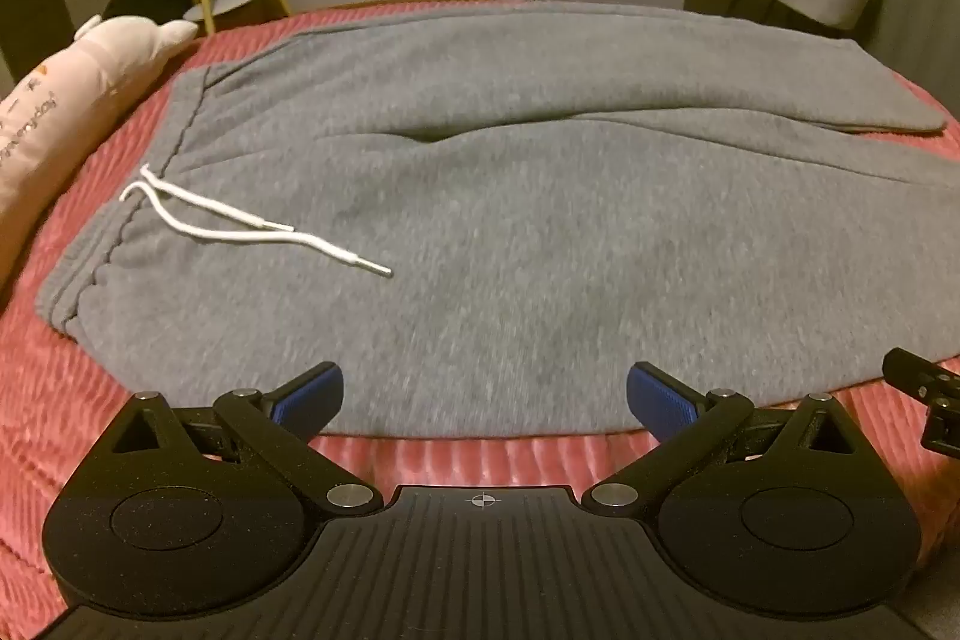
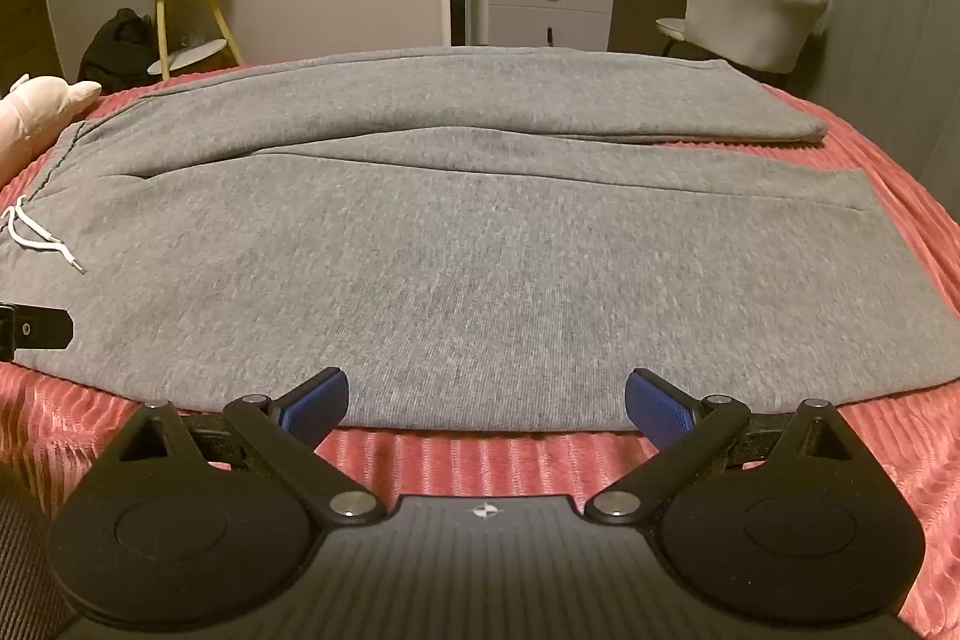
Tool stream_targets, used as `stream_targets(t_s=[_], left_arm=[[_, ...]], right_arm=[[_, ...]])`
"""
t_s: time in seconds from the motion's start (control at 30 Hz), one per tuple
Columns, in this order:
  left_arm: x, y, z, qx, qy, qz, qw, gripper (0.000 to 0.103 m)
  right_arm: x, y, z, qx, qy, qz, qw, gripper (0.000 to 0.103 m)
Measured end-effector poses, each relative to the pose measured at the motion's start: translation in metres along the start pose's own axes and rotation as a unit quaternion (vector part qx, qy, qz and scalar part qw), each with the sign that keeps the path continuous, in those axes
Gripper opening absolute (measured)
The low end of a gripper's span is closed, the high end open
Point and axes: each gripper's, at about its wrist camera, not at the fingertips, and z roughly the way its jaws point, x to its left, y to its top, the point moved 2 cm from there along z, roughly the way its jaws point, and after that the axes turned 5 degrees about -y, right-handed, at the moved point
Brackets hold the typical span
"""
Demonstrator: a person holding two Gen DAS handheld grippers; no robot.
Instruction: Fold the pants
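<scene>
Pants point(image 1: 510, 232) of thick grey fleece are spread flat on the pink bedspread point(image 1: 468, 460), near hem edge just ahead of both tongs. The left gripper point(image 1: 485, 397) and right gripper point(image 2: 486, 400) are held wide open, gripping nothing. The cloth is judged soft, limp and fairly heavy; the near edge should be pinched. Farther off, the white drawstring point(image 1: 240, 223) marks the waistband.

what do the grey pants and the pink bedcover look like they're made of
Grey pants: seemingly a soft cotton-blend fleece or jersey knit, judging by the heathered, matte, slightly fuzzy surface and white drawstring.
Pink bedcover: apparently a plush ribbed fabric, perhaps velvet or corduroy-like; raised parallel ridges catch a faint sheen. The exact fibres cannot be told.
</scene>
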Motion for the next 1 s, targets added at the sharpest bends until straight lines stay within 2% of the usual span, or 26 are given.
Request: stream_targets(t_s=[1.0], left_arm=[[0.0001,0.0002,0.0001,0.004,-0.004,-0.003,1.0,0.103]], right_arm=[[-0.0025,0.0002,0.001,0.001,0.0,0.0,1.0,0.099]])
